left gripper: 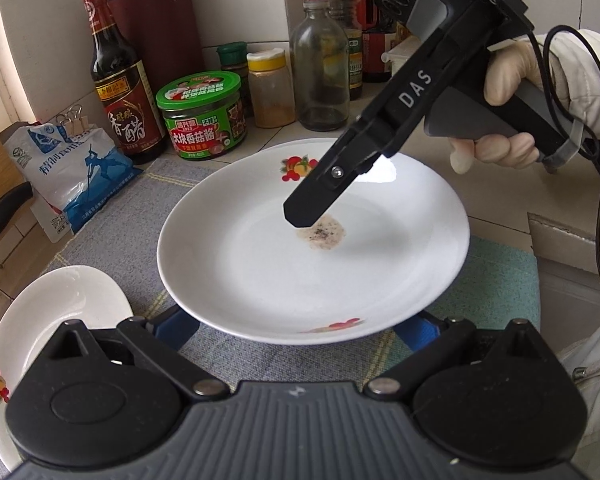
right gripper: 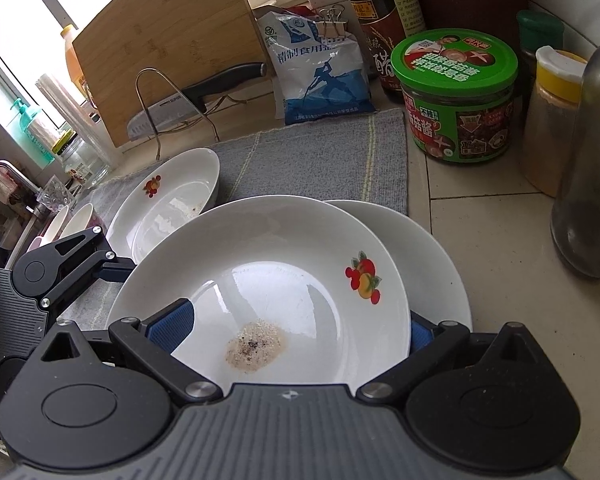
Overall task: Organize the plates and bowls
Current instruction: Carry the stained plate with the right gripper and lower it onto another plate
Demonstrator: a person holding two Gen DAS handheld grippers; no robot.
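A white plate with a fruit print and a brown crumb stain (left gripper: 312, 256) (right gripper: 268, 292) is held above the grey mat. My left gripper (left gripper: 296, 328) is open, its blue fingers (left gripper: 172, 330) under the plate's near rim. My right gripper (right gripper: 296, 328) straddles the plate's rim, one finger (left gripper: 312, 204) over the plate near the stain. Whether it grips the rim I cannot tell. A second plate (right gripper: 432, 256) lies under it. A third fruit-print plate (left gripper: 48, 328) (right gripper: 168, 204) lies on the mat to the left.
Along the tiled wall stand a vinegar bottle (left gripper: 116, 76), a green-lidded sauce jar (left gripper: 202, 114) (right gripper: 456, 92), a spice jar (left gripper: 270, 88), glass bottles (left gripper: 320, 64) and a salt bag (left gripper: 76, 172) (right gripper: 316, 64). A bamboo board (right gripper: 172, 48) and knife (right gripper: 192, 96) stand at the back left.
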